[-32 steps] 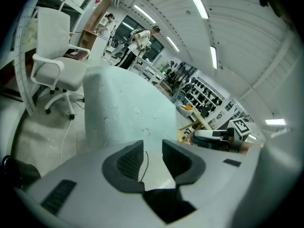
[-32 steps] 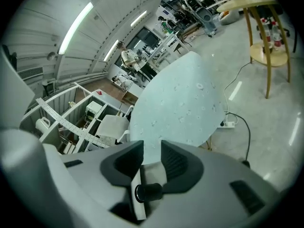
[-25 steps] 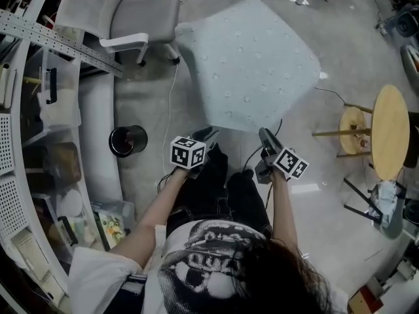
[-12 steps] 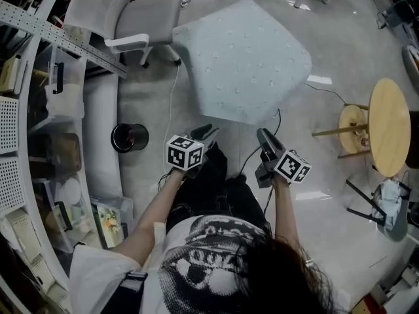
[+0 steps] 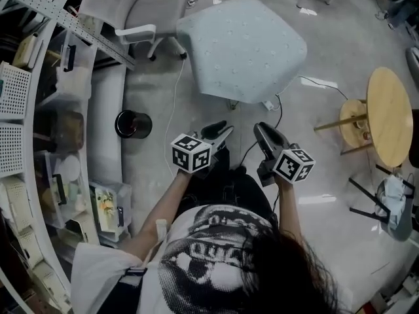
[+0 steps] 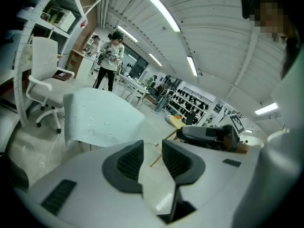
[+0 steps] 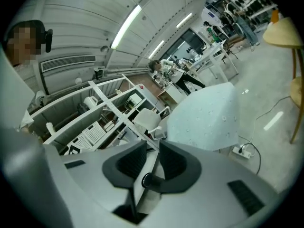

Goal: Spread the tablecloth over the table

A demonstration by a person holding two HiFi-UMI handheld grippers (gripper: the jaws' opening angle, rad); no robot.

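A pale blue-green tablecloth with small dots lies draped over the table ahead of me, its edges hanging down on all sides. It also shows in the left gripper view as the tablecloth and in the right gripper view as the tablecloth. My left gripper and right gripper are held side by side in front of my body, short of the table and apart from the cloth. The left gripper is open with a narrow gap and nothing in it. The right gripper has just been closing; a gap remains and nothing is between its pads.
A white office chair stands left of the table, a black bin on the floor nearer me. Shelving with boxes runs along the left. A round wooden table and stool stand right. A power strip and cables lie under the table.
Both grippers have risen and come a little nearer the table. The view has shifted, so the table sits higher in the frame. The cloth lies as before.
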